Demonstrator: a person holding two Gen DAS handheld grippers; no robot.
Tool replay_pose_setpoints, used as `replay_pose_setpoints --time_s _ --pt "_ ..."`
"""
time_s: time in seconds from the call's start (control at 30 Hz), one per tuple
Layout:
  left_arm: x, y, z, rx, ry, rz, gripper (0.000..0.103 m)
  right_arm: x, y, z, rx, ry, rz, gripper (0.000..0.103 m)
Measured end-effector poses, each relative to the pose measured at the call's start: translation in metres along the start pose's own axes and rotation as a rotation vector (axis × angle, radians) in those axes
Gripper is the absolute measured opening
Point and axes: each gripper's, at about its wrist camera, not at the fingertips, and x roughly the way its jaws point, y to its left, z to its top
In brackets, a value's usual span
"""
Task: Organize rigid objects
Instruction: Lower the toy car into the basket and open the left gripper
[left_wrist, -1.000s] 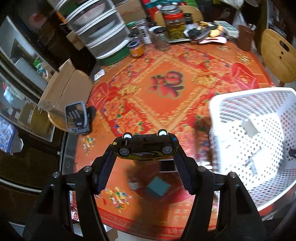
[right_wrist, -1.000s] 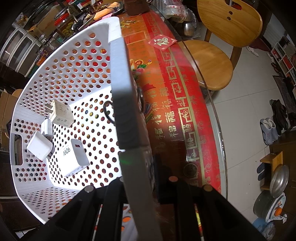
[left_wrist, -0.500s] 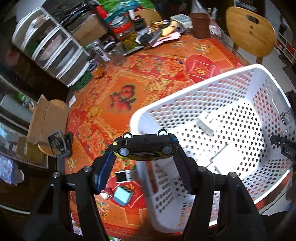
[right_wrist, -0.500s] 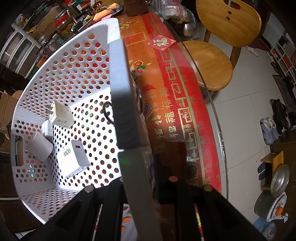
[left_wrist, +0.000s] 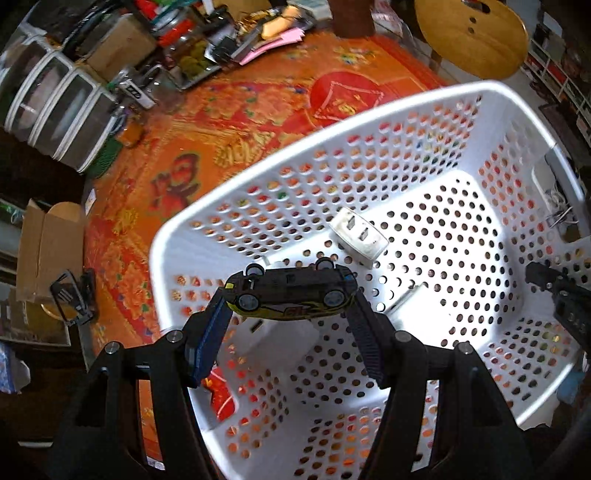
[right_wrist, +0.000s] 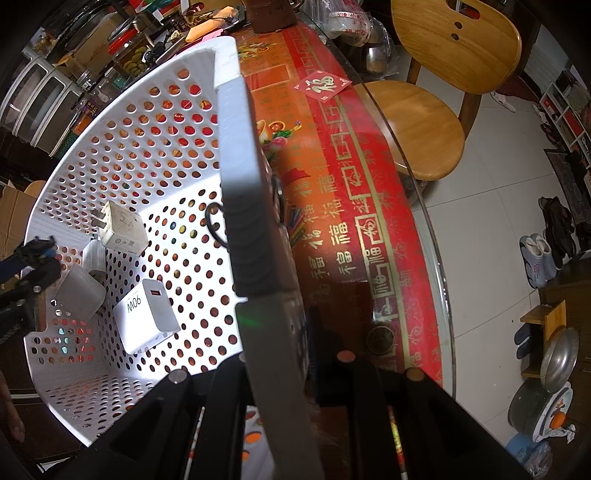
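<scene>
— Two risks are seen: the small black-and-yellow toy car (left_wrist: 290, 297), pinched end to end by the left gripper (left_wrist: 290, 314) over the white perforated plastic basket (left_wrist: 369, 122), could be dropped on the white chargers (left_wrist: 360, 238).

— And the basket's rim, clamped by the right gripper (right_wrist: 273, 332), could be tipped.

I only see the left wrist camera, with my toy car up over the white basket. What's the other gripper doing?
Observer: The right gripper is shut on the basket, clamping the rim of one side wall.
Operator: Do the white chargers inside have any writing on them?
Observer: Yes. The flat charger lying nearest that rim says "90W".
Operator: And the one with the metal prongs?
Observer: That pronged charger has "2A" handwritten on its side.
</scene>
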Motion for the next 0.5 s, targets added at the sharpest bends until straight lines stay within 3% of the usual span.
replay_pose_setpoints --time_s 0.27,0.4,0.5 --pt "0.024 -0.006 0.002 0.010 0.031 -0.034 0.062 -0.001 -0.001 0.000 0.003 -0.001 0.001 0.011" --pt "0.024 -0.005 0.005 0.014 0.020 -0.032 0.083 -0.001 -0.001 0.000 0.002 -0.001 0.001 0.011" --pt "0.014 -0.002 0.004 0.013 -0.011 -0.041 0.090 -0.001 -0.001 0.000 -0.002 -0.001 -0.005 0.011"
